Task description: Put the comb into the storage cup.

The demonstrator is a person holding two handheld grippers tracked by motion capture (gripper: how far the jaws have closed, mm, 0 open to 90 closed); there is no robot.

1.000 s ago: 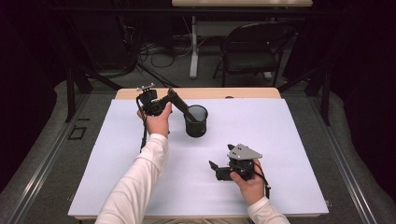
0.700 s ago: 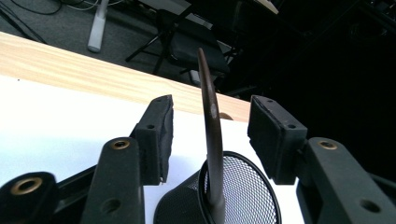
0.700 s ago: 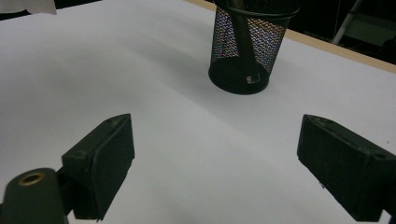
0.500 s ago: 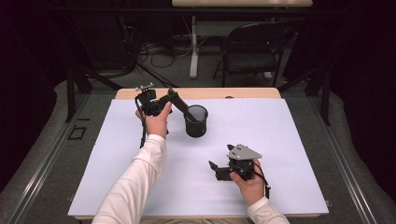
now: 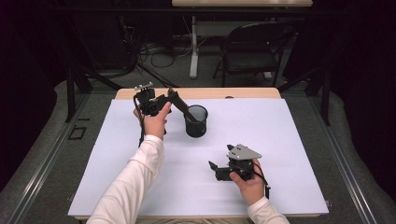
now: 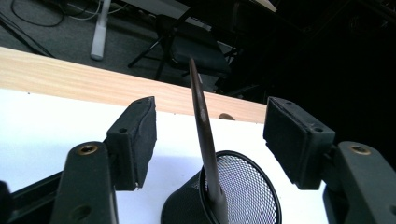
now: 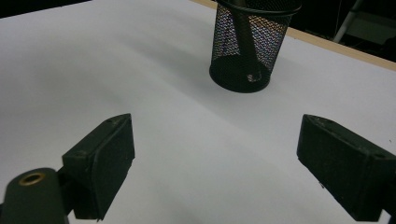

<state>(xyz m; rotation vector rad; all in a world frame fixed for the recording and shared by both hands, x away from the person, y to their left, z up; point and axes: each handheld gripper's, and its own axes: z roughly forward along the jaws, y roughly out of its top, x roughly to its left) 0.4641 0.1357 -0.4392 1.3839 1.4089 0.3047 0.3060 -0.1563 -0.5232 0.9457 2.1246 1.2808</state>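
Note:
A black mesh cup (image 5: 196,121) stands on the white sheet, toward the back left of centre. A dark pen (image 6: 204,135) leans in it, its top end poking out. My left gripper (image 6: 217,133) reaches the cup's rim from the left, raised in the hand. Its jaws have just been opening and stand open on either side of the pen, neither pad (image 6: 140,135) touching it. In the high view my left gripper (image 5: 180,105) slants down toward the cup. My right gripper (image 5: 215,170) rests open near the front of the sheet, aimed at the cup (image 7: 250,46), nothing between its jaws (image 7: 219,163).
The white sheet (image 5: 280,140) covers most of the wooden table, whose bare edge (image 5: 233,93) shows at the back. Behind the table, on the floor, are a dark folding chair (image 5: 252,51) and loose cables.
Both hands keep their places. In the high view the left jaws by the cup look a little wider apart than before.

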